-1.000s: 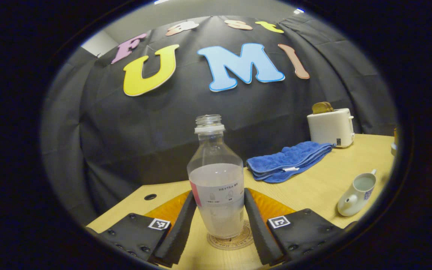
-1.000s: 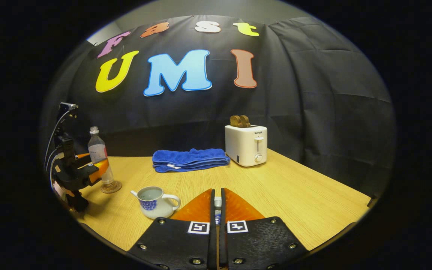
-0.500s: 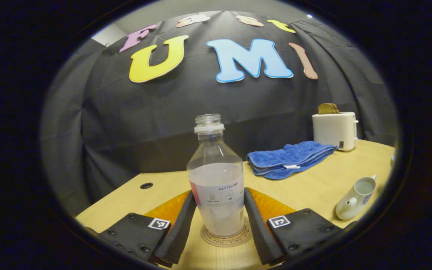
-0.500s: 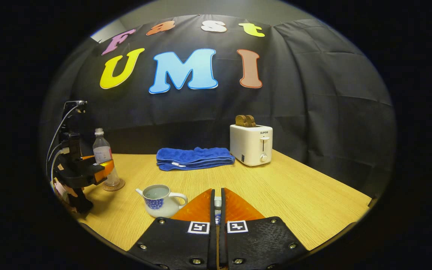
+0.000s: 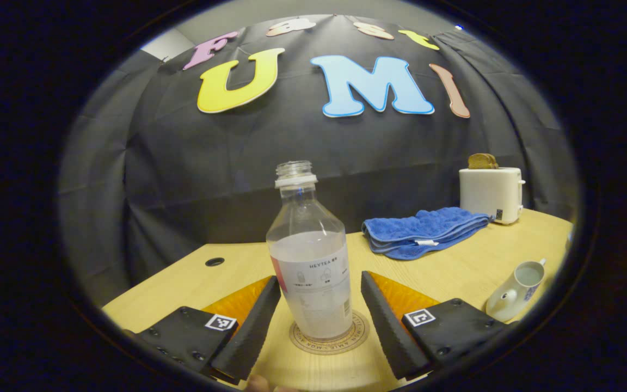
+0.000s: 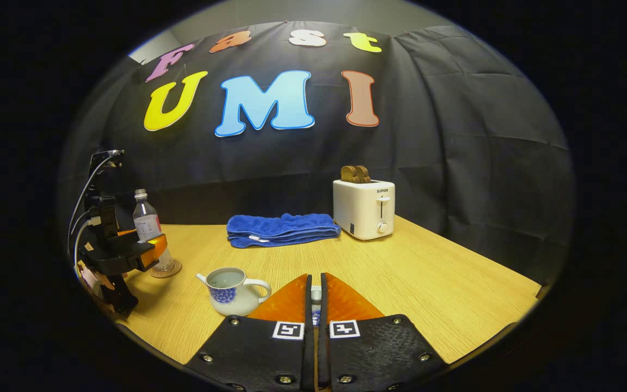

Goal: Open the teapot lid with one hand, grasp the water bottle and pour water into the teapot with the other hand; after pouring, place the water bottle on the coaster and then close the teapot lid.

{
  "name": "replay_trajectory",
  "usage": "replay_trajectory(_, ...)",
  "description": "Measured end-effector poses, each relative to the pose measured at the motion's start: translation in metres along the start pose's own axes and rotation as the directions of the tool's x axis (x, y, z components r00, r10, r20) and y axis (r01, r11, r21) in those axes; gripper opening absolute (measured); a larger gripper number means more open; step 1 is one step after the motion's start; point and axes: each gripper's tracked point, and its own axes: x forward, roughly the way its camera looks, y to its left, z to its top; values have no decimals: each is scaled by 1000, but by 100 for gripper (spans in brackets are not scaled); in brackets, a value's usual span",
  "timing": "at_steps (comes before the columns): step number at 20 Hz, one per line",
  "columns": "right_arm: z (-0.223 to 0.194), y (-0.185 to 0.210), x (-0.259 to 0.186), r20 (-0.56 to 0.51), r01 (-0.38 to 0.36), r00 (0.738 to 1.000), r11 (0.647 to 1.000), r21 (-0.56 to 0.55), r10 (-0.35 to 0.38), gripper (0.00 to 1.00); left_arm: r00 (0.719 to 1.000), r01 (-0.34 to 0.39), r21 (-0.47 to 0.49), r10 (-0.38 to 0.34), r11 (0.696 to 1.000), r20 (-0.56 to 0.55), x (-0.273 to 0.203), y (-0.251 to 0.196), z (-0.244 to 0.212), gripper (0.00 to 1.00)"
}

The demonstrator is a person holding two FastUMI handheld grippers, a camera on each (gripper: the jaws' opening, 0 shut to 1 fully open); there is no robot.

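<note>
Worktop (image 6: 400, 272): carries everything, lower half of both views.
Water bottle (image 5: 309, 261): upright on the coaster (image 5: 329, 340), centre-low — pouring looks done.
Teapot (image 6: 230, 290): lower left, uncovered, water inside — closing remains.
Left hand-held gripper (image 5: 319, 316): fingers apart, flanking the bottle.
Right hand-held gripper (image 6: 316, 305): fingers pressed together on a small item, probably the lid.

Clear plastic bottle (image 5: 309, 272), matt wood table (image 5: 471, 267)

Uncapped half-full water bottle (image 5: 309, 261) stands upright on round coaster (image 5: 329, 340); white lidless teapot (image 6: 232, 291) sits apart.
</note>
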Motion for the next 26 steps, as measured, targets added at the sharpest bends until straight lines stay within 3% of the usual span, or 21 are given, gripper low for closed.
replay_trajectory(7,12,32,11,20,-82,996,995,50,81,3,998,-42,-48,40,998,-38,-27,19,-6,100)
replay_trajectory(15,25,82,31,36,-166,986,986,20,165,3,997,-62,-40,64,997,46,-78,39,18,100)
replay_trajectory(26,4,118,63,-16,-215,976,977,2,215,3,996,-63,-46,66,997,67,-133,58,24,100)
